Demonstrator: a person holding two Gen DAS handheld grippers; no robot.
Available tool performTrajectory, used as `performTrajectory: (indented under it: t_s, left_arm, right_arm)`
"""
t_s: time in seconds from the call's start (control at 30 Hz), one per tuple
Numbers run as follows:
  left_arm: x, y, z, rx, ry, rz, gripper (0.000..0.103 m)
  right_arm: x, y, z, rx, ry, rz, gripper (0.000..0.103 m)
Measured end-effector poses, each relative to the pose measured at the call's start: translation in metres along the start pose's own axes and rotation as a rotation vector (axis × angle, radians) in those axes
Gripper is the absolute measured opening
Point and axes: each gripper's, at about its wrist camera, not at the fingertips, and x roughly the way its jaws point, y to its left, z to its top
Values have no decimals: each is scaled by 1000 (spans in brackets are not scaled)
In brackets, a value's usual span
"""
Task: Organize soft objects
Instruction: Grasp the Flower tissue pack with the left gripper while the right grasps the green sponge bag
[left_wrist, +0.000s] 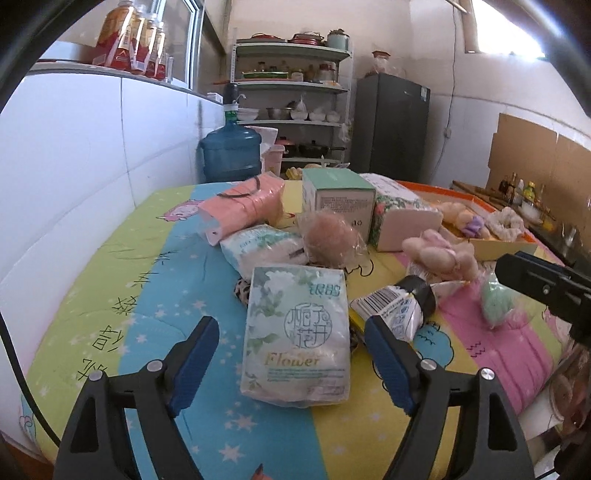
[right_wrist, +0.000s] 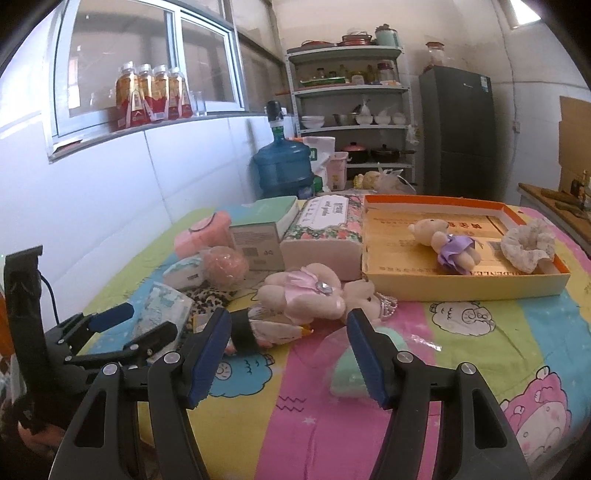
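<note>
- Striped cloth in green, blue, yellow and pink covers the table up to a white wall on its left edge; the widest bare patches are the green and blue stripes by that wall and the pink and yellow stripes nearest the right gripper.
- Left gripper is spread wide and holds nothing; a white tissue pack printed "Flower" lies flat on the cloth between its blue pads, touching neither.
- Just past that pack sit a second tissue pack, a bagged pink puff and a pink pack, crowded together, with a green box and a floral tissue block behind.
- Right gripper is likewise wide apart and empty, hovering over the cloth; a mint sponge in clear wrap lies just inside its right finger (partly covered by that finger).
- Ahead of the right gripper lies a pink plush bear, beside a small wrapped packet with a black band.
- An orange-rimmed tray sits at the far right, holding a bear in a purple dress and a cream scrunchie.
- A leopard-print item is mostly hidden under the packs; I cannot tell what it is.
</note>
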Motion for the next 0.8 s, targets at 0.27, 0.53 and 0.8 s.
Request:
performTrajectory:
  t_s: [0.27, 0.53, 0.8]
  left_arm:
    - [16, 13, -6, -90, 100, -17, 72]
    - [6, 20, -9, -112, 44, -35, 52]
    - [-14, 23, -6, -124, -13, -35, 52]
  right_arm:
    - [7, -6, -7, 14, 29, -9, 67]
    - [9, -24, -18, 45, 45, -140, 79]
    - [18, -38, -25, 74, 74, -172, 79]
